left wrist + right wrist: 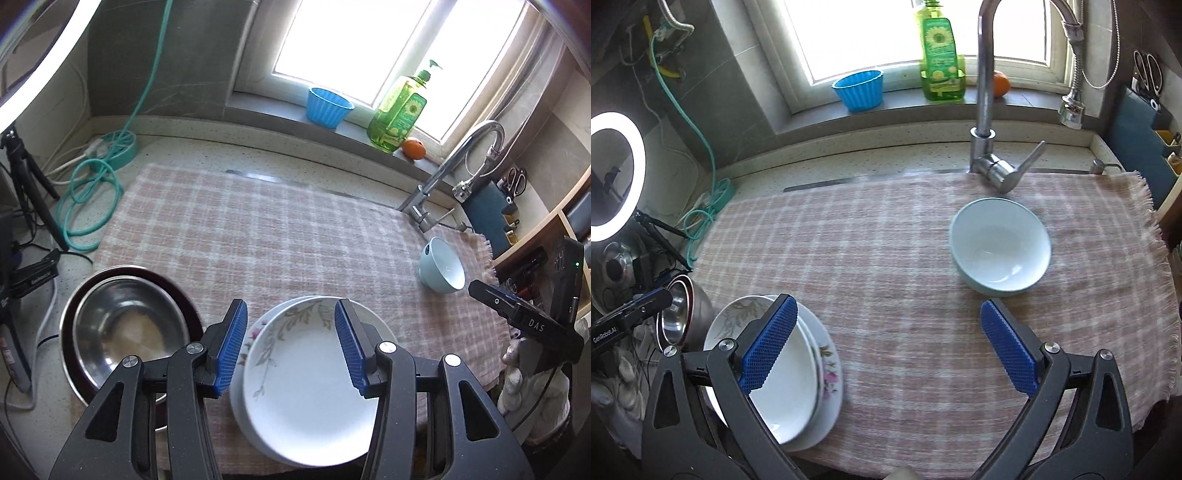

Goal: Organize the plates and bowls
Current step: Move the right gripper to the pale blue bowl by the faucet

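A stack of white floral plates (306, 391) lies on the checked cloth (258, 229) near the front edge. My left gripper (291, 345) hovers above it, open and empty. A steel bowl (125, 332) nested in a dark red bowl sits left of the plates. A pale blue bowl (443, 267) stands at the right. In the right wrist view the stack (798, 384) is at lower left, partly behind my left finger, and the steel bowl (681, 314) is beside it. My right gripper (886, 345) is open wide and empty, short of the pale blue bowl (1001, 245).
A chrome faucet (986, 110) rises behind the blue bowl. On the sill stand a blue ribbed cup (860, 88), a green soap bottle (940, 59) and an orange (1001, 83). A teal hose (92, 192), tripod and ring light are at the left.
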The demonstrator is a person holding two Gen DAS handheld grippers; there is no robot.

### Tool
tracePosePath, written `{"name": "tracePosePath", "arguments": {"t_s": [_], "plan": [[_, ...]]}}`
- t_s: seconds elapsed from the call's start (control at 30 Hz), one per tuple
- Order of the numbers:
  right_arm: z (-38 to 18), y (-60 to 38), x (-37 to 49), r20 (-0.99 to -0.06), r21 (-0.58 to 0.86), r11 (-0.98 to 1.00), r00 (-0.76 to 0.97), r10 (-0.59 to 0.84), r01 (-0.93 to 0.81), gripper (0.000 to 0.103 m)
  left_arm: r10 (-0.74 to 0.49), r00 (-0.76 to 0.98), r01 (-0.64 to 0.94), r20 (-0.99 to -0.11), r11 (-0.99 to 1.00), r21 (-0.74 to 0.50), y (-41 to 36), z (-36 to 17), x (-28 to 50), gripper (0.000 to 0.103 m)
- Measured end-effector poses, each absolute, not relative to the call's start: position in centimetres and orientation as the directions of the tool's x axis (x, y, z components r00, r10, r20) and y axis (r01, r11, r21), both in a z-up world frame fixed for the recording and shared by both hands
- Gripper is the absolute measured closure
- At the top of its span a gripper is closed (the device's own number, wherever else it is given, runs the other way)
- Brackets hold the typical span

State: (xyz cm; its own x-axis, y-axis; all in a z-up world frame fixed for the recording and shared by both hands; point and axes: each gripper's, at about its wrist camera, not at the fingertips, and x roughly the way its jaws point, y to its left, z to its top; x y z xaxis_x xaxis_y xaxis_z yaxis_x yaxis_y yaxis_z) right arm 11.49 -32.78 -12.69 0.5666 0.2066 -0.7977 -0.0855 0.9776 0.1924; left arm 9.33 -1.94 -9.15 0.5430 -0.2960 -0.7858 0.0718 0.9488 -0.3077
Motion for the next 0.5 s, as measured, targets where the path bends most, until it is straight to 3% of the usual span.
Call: {"name": "tracePosePath", "arguments": {"t_s": [0.1,0.23,0.5], "plan": [[-13.0,-36.4,12.1,-0.801,0.204,0.978,0.565,0.196,-0.05,0.002,-0.301,0.537,0.084,-0.788,0.949,-0.305,-4.5,-9.3,10.3,0.055],[-13.4,-41.1,13.0,-0.805,0.223,0.975,0.563,0.187,-0.005,0.002,-0.3,0.53,0.097,-0.793,0.951,-0.295,-8.1,-9.5,11.6,0.045],[-14.0,-47.0,14.4,-0.799,0.232,0.973,0.571,0.187,0.007,0.002,-0.308,0.497,0.144,-0.811,0.951,-0.272,-15.1,-10.2,14.1,0.039]]}}
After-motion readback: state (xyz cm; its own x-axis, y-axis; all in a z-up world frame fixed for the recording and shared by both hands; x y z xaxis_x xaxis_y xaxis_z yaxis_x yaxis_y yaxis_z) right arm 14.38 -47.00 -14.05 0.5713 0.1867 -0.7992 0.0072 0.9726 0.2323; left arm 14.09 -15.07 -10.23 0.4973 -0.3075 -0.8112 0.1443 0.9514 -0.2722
